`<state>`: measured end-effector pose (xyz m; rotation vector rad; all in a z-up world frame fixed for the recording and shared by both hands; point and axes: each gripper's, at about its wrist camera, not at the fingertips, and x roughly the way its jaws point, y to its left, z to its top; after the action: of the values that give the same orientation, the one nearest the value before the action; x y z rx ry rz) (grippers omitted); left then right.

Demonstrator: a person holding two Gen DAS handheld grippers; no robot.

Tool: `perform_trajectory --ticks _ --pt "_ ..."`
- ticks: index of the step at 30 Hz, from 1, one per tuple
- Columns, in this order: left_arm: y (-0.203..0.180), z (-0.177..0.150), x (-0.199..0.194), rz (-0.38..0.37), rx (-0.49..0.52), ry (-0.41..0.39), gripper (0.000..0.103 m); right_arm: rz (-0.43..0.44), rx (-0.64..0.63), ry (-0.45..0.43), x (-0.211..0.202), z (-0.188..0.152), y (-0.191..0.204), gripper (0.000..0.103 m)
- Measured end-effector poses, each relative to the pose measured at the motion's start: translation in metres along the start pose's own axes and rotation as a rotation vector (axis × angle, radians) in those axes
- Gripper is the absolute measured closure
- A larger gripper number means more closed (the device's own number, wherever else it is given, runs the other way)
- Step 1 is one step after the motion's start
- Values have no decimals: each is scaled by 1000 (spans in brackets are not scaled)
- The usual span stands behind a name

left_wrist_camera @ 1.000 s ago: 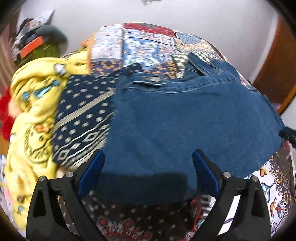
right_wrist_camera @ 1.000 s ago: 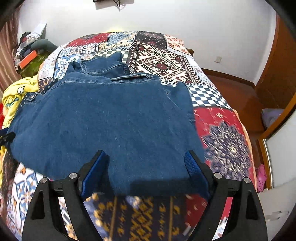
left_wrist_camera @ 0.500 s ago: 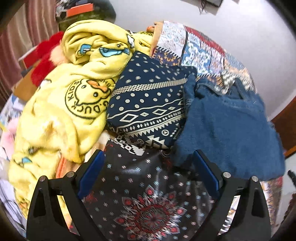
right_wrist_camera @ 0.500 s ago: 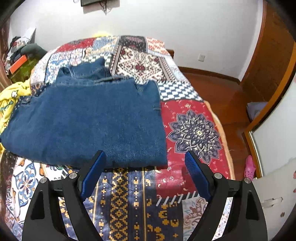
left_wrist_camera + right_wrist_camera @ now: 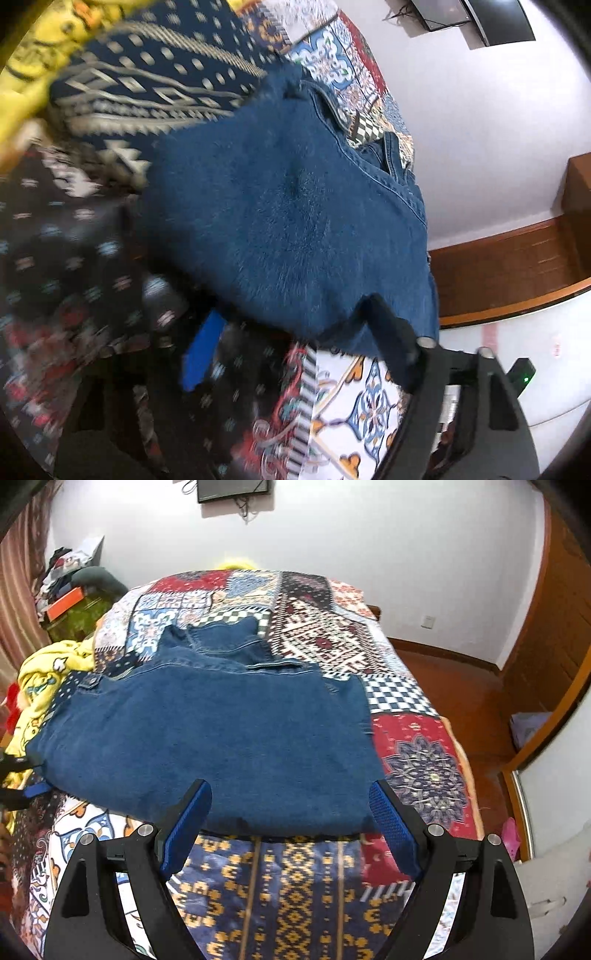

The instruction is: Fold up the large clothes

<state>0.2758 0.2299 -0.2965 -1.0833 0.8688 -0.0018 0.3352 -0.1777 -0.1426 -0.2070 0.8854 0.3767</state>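
A folded blue denim garment (image 5: 221, 738) lies flat on the patchwork bedspread (image 5: 295, 893). My right gripper (image 5: 291, 805) hovers open over the garment's near edge, with nothing between its pads. My left gripper (image 5: 291, 321) is rolled sideways at the garment's near left corner (image 5: 314, 317). Its jaws are closing, and the denim's edge sits between them with a gap still showing. One blue pad (image 5: 201, 354) is blurred; the other finger (image 5: 391, 339) lies against the cloth. In the right wrist view the left gripper (image 5: 26, 786) shows at the garment's left corner.
A dark patterned cloth (image 5: 159, 74) and a yellow fleece (image 5: 40, 679) are piled left of the denim. Clutter (image 5: 70, 587) stands by the far-left wall. A wooden floor (image 5: 461, 686) and a white cabinet (image 5: 554, 812) lie to the right of the bed.
The left gripper swung from the yellow and patterned pile back to the denim's left corner, rolled sideways, and its jaws narrowed. The right gripper came back over the denim's near edge.
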Motion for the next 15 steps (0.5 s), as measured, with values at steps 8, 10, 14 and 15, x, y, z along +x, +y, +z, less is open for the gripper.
perform_trajectory --ticks 8,10,14,15 --pt "-3 20 18 -58 -54 -126 42 99 66 57 16 0 10 18" --pt "-8 21 19 -32 -72 -163 47 104 76 72 18 0 11 18" --pt "-31 17 14 72 -20 -207 56 113 84 97 19 1 17 18" --pt "-40 15 11 106 20 -222 58 115 84 98 17 1 18 18"
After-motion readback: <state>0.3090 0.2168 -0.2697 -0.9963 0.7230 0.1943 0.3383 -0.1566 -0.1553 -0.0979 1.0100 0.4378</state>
